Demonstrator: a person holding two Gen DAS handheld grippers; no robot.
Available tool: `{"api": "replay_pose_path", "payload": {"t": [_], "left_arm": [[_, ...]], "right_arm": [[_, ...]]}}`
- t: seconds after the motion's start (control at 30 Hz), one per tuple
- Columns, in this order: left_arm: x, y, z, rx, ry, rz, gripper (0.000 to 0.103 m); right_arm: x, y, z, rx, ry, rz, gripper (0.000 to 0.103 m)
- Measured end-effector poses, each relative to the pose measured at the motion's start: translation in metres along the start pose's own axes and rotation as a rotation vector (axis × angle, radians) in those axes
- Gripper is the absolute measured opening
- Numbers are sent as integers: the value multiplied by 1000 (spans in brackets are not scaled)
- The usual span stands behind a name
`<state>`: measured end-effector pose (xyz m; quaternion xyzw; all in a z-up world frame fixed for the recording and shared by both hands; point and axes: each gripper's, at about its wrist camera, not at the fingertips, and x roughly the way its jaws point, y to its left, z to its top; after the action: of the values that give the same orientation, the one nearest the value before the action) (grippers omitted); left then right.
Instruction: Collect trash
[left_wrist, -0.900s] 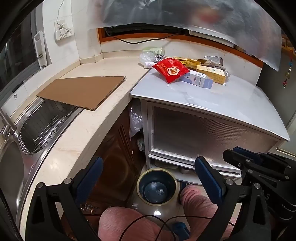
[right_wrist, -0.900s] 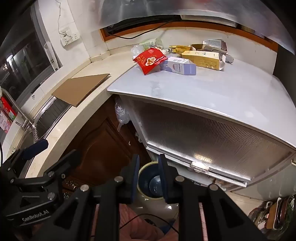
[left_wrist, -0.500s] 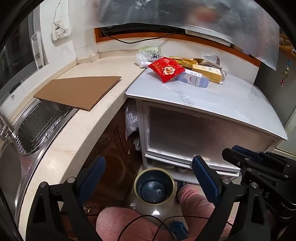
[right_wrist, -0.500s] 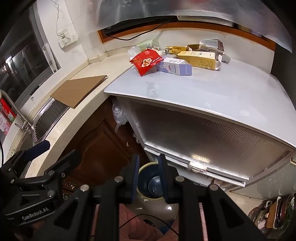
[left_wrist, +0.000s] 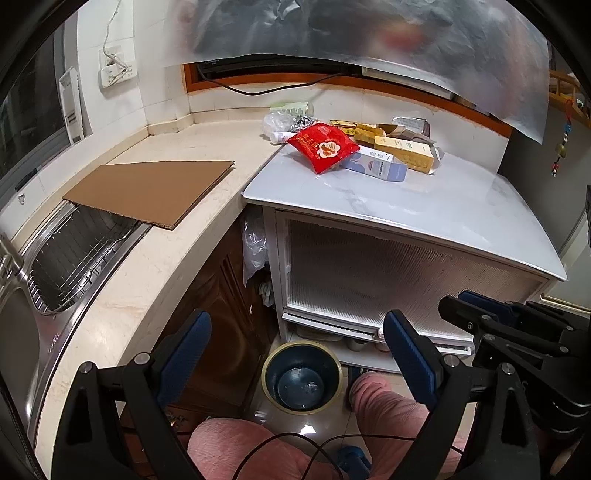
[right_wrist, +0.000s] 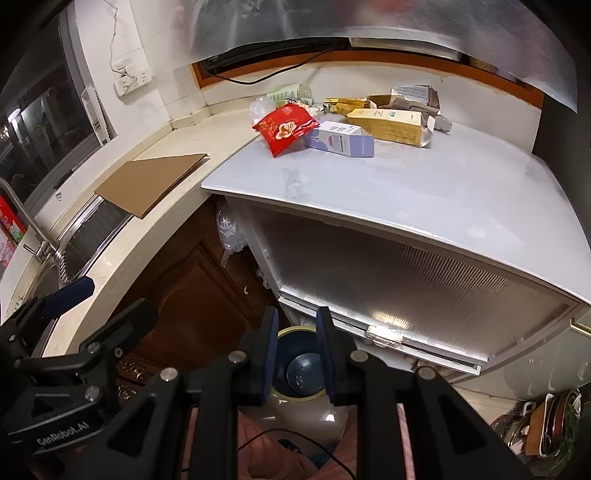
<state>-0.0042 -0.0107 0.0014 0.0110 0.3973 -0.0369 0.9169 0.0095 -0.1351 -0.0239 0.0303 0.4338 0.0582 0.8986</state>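
While the left claw (left_wrist: 295, 343) gapes and right claw (right_wrist: 295, 354) stands narrowly apart, bin (left_wrist: 301, 376) sits empty.

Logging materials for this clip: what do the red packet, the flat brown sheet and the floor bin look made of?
Red packet: glossy plastic film, shiny and crinkled. Brown sheet: matte corrugated cardboard, judging by its edge. Floor bin: probably smooth dark-blue plastic with a pale rim.

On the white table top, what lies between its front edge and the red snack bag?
Nothing: in both wrist views the white table top is bare from its front edge up to the red snack bag.
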Motion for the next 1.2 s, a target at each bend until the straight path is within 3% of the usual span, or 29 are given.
{"api": "replay_pose_path", "payload": {"t": [1.2], "left_arm": [[1, -4, -2, 10, 14, -13, 93]], "right_arm": [[8, -3, -6, 20, 48, -29, 21]]}}
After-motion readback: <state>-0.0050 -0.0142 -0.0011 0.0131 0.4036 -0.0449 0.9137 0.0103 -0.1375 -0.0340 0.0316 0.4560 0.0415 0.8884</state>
